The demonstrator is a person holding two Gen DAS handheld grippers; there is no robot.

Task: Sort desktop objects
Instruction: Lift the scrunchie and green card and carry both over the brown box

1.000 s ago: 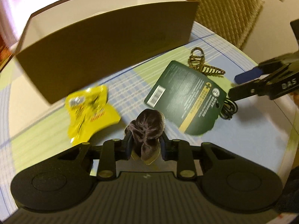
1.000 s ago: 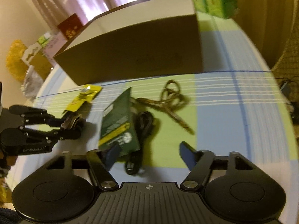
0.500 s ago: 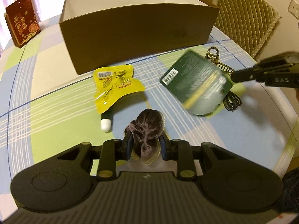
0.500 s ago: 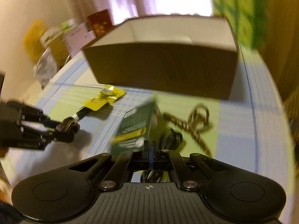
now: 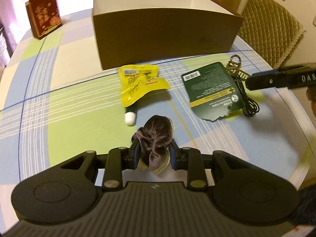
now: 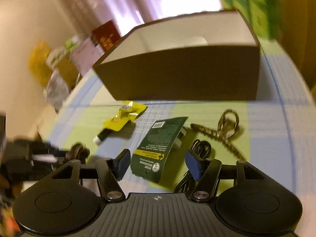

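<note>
Clamping narrowly, the left gripper [image 5: 154, 154] is squeezing a brown velvet scrunchie [image 5: 156, 140] between its blue pads, the fabric bulging up and forward past the fingertips. Beyond it in the left wrist view, a yellow snack pouch [image 5: 141, 84] is lying on the checked tablecloth [image 5: 59, 106], with a dark tube ending in a white cap [image 5: 129, 118] poking out from under its near edge. To the right, a dark green package card [image 5: 212, 90] is resting flat, a coiled black cable [image 5: 247, 100] lying along its right side and a brown patterned hair claw [image 5: 235, 68] just behind it. An open brown cardboard box [image 5: 165, 41] with a white interior is standing at the back of the table, a dark red box [image 5: 44, 22] well off to its left. The right gripper [image 5: 276, 78] is reaching in from the right edge, just above the cable.

From the right wrist view, the right gripper [image 6: 158, 163] is standing wide open, holding nothing; its blue pads are flanking the near end of the green package card [image 6: 160, 148], the cable [image 6: 197, 158] showing beside the right pad. The hair claw [image 6: 221, 132] is lying further right, the yellow pouch [image 6: 124, 116] to the left, and the cardboard box [image 6: 183, 73] behind. At far left, blurred, the left gripper [image 6: 65, 155] is carrying the scrunchie [image 6: 79, 151].
</note>
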